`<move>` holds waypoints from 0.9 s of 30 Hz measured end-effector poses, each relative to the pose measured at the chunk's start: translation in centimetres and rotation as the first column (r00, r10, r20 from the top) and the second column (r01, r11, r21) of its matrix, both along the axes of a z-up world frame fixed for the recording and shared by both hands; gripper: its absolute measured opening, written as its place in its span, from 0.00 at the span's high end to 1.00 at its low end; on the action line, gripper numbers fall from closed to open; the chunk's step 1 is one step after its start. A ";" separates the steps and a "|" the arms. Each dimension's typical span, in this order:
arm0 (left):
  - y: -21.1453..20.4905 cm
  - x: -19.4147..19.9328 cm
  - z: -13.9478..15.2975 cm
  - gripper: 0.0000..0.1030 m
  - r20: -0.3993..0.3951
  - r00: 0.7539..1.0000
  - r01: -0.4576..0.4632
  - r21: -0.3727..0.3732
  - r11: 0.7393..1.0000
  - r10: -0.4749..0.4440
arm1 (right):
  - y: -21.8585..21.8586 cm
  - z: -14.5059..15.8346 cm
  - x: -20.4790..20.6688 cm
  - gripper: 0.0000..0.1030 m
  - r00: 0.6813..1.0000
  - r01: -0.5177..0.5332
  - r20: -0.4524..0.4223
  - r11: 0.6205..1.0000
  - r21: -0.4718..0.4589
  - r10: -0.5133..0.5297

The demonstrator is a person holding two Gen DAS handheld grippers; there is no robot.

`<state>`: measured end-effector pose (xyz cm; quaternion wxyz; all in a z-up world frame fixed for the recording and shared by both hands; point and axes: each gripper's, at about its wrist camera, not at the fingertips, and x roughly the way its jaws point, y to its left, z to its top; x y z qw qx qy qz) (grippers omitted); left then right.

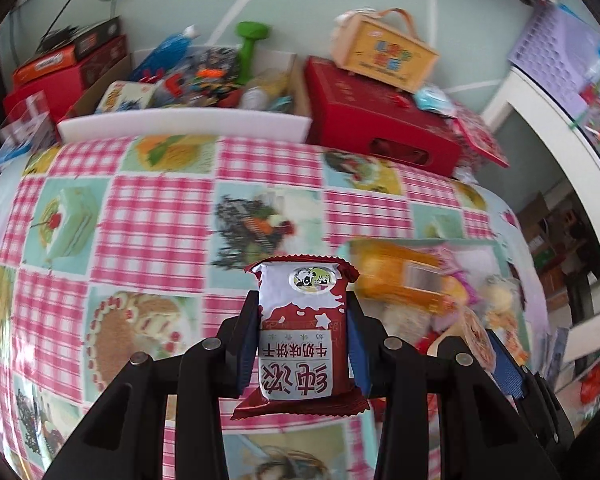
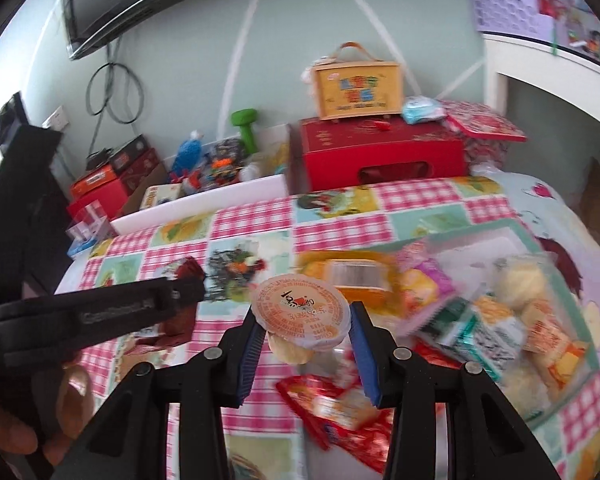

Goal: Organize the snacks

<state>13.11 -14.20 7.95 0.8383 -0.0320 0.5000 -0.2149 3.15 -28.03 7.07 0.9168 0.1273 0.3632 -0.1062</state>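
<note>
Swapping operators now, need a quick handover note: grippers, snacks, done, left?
Left gripper: shut on the dark red and white biscuit packet, held above the pink checked tablecloth.
Right gripper: shut on the round orange-lidded jelly cup.
Remaining snacks: mixed pile in the clear shallow tray, red wrapper beside it.
Done: two picked up. Left: place both, sort the pile.

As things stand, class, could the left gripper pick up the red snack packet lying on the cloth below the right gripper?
Probably not: the left gripper is already shut on a milk biscuit packet, and the right gripper, holding a jelly cup, hangs over that red snack packet.
</note>
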 end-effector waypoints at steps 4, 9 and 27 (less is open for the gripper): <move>-3.2 -2.0 1.0 0.60 0.027 0.994 0.103 -0.016 0.995 -0.102 | -3.6 0.0 -1.7 0.57 0.995 0.101 -0.020 0.995 -0.011 -0.102; -5.8 -3.8 1.2 0.60 0.037 0.983 0.181 -0.019 0.983 -0.181 | -6.8 -0.1 -3.3 0.57 0.982 0.183 -0.034 0.983 -0.004 -0.183; -9.8 -4.1 -0.9 0.60 -0.002 0.973 0.230 -0.066 0.971 -0.230 | -8.2 -2.9 -3.7 0.56 0.977 0.180 -0.123 0.983 0.036 -0.174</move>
